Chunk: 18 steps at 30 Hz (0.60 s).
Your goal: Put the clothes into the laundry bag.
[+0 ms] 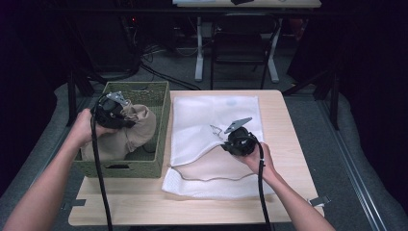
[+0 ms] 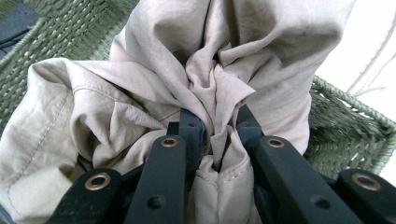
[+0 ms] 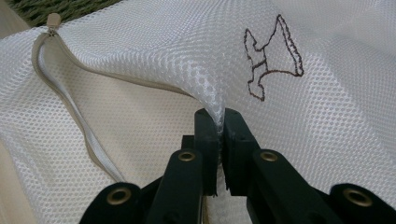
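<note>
My left gripper (image 2: 218,126) is clamped on a bunched fold of the beige garment (image 2: 154,84), which sits heaped in the green woven basket (image 1: 161,103) at nine o'clock on the counter (image 1: 279,108). My right gripper (image 3: 220,122) pinches a raised ridge of the white mesh laundry bag (image 3: 140,42), lifting its top layer just beside the embroidered outline (image 3: 273,58). The bag lies flat at counter centre, touching the basket's side, with its beige zipper (image 3: 70,100) running open along the edge at nine o'clock in the right gripper view.

Basket (image 1: 161,120) interior hidden under beige garment (image 1: 139,127) – contents unclear
</note>
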Each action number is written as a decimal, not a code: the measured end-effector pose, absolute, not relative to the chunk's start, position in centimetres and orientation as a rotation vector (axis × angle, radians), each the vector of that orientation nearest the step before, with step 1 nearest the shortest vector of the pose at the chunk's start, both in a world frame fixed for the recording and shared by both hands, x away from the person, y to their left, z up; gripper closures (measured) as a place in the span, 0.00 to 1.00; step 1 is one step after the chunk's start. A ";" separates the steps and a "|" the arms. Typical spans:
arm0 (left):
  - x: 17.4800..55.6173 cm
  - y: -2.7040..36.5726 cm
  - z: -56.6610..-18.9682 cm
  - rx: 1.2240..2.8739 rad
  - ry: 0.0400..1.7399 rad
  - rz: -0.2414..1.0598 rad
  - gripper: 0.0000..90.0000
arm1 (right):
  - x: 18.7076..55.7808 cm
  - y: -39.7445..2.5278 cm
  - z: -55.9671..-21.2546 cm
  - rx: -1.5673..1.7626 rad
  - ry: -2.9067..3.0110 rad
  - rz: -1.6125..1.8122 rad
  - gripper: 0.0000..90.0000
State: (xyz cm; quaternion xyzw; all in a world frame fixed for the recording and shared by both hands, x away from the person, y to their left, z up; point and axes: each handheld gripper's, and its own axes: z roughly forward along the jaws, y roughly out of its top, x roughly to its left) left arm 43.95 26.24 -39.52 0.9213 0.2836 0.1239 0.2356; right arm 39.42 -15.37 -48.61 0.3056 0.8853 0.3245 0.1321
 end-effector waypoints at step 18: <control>43.4 26.0 -35.9 2.520 0.762 0.425 0.88 | 39.4 -15.4 -48.6 0.889 2.568 0.942 0.96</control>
